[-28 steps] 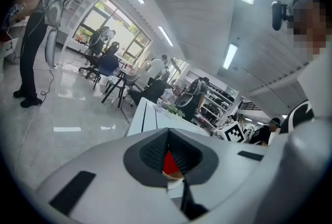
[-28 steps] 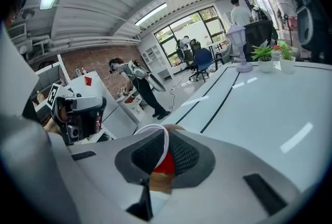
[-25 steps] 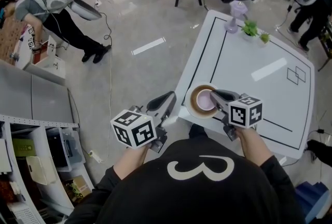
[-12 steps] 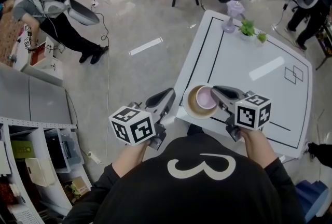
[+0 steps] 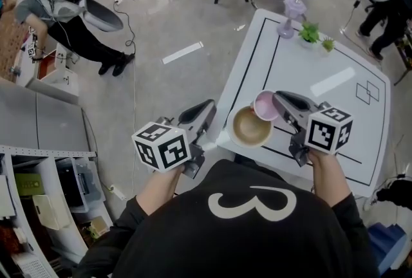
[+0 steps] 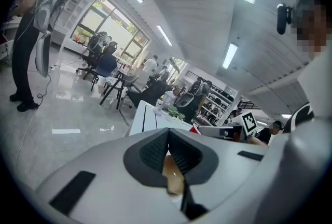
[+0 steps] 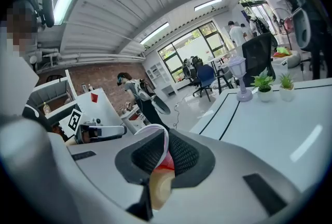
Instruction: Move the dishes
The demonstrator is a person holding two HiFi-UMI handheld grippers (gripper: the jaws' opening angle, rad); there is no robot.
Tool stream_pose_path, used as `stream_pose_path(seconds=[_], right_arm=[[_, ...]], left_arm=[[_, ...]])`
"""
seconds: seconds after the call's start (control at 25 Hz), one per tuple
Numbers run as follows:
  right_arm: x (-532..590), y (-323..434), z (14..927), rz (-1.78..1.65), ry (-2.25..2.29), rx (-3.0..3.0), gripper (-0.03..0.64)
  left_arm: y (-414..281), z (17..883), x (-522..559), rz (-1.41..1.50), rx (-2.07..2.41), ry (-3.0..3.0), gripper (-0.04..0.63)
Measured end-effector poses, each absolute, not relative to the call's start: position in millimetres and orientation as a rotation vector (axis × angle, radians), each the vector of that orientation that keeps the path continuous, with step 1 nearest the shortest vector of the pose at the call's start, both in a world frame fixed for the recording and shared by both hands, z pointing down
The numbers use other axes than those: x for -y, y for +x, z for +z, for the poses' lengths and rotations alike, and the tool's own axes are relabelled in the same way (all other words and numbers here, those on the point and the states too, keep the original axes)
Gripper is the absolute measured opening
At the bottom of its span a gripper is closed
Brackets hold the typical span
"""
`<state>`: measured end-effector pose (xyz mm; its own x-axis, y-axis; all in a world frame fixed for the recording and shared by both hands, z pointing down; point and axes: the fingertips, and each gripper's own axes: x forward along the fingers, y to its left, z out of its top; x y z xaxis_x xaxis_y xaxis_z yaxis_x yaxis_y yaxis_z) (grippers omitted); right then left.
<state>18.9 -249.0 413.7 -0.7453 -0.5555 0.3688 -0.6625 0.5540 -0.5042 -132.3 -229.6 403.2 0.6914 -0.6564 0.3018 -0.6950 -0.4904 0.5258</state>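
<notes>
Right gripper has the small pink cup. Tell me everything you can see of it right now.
The pink cup is small, round and smooth, plastic or glazed by its look, with nothing visible inside. It is tipped, with its mouth open to the head view. The right gripper has its jaws shut on the thin rim, one pad on each side of the wall. The cup is above the white table's near edge, beside the tan bowl's upper right rim. I cannot tell whether cup and bowl touch.
</notes>
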Motion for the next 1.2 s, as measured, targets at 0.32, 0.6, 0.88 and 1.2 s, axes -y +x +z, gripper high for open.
stream_pose_path(seconds=[0.32,0.6,0.88,1.2], right_arm=[[279.9,41.2,421.7,0.917,1.139,2.559,0.040],[305.9,53.8,446.8,0.952,1.180,2.495,0.040],[330.4,68.5,478.4,0.946,1.235,2.398,0.040],[346.1,79.8,497.1,0.961,1.290,2.344,0.040]], left_arm=[[-126.4,405.3,238.1,0.106,1.028,2.265,0.003],[-130.8,412.8,245.5,0.129,1.049,2.235,0.003],[-133.9,421.7,249.7,0.130,1.065,2.204,0.003],[-138.8,421.4,253.5,0.127,1.081,2.192,0.003]])
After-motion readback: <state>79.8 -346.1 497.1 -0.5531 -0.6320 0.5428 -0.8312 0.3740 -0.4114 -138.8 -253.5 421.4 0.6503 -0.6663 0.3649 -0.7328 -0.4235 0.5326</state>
